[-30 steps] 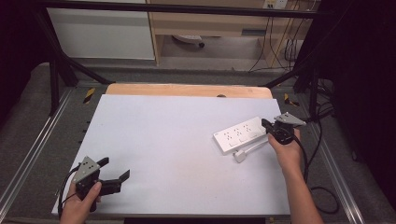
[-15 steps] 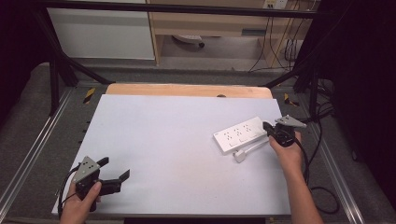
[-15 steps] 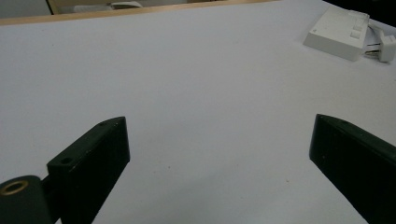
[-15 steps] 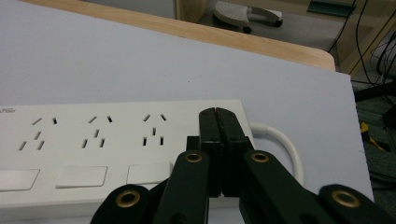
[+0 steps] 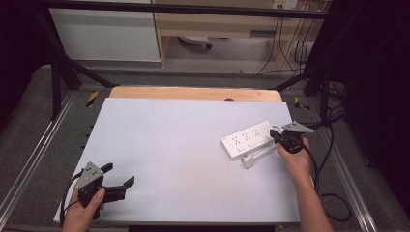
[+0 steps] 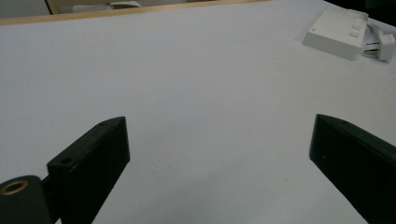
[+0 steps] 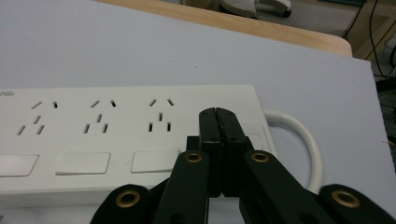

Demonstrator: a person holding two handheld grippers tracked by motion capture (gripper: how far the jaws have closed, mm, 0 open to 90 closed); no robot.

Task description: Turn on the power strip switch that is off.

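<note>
My right hand-held gripper [image 7: 218, 122] was shut tight with nothing in it, its tip over the near end of the white power strip [image 5: 247, 140], by the cord. The strip lay slanting across the right side of the tabletop [image 5: 183, 130], long way running left from me. My left hand-held gripper [image 5: 118, 182] rested far off, open and empty.

The bench [image 5: 183, 145] has a pale, bare top with a wooden strip [image 5: 193, 93] along its far edge. Beyond it stands a white cabinet [image 5: 106, 34] beside a wooden shelf unit [image 5: 217, 24] — black cables [image 5: 290, 48] hang down there. Yellow-and-black tape marks [image 5: 92, 98] sit on the grey floor [image 5: 29, 125], left and right of the bench.
</note>
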